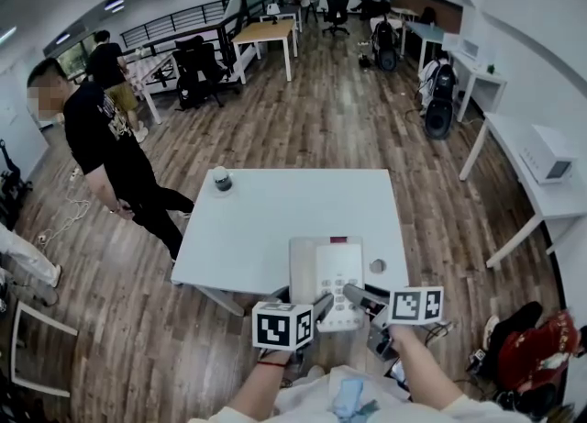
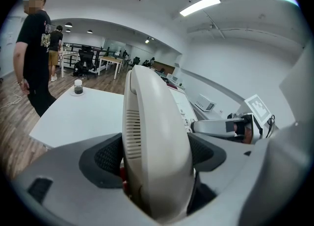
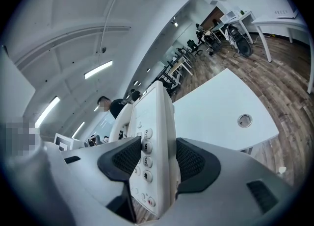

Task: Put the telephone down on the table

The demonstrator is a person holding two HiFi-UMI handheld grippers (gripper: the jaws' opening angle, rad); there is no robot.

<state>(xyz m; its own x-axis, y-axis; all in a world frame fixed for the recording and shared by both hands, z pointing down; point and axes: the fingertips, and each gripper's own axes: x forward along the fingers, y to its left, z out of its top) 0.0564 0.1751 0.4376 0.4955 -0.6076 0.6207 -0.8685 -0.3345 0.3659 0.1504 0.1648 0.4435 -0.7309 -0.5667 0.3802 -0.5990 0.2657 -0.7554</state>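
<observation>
The white telephone (image 1: pixel 327 276) is at the near edge of the white table (image 1: pixel 275 210), with its near end past that edge. I cannot tell whether it touches the top. My left gripper (image 1: pixel 320 307) is shut on the handset side (image 2: pixel 157 137), which fills the space between its dark pads. My right gripper (image 1: pixel 354 294) is shut on the keypad side (image 3: pixel 153 146), with the number keys against its left pad. From the left gripper view, the right gripper's fingers (image 2: pixel 216 127) show just beyond the phone.
A small dark-lidded cup (image 1: pixel 222 179) stands at the table's far left corner. A round cable hole (image 1: pixel 378 266) lies right of the phone. A person in black (image 1: pixel 110 155) stands at the table's left. Desks, chairs and a white side table (image 1: pixel 541 183) are further off.
</observation>
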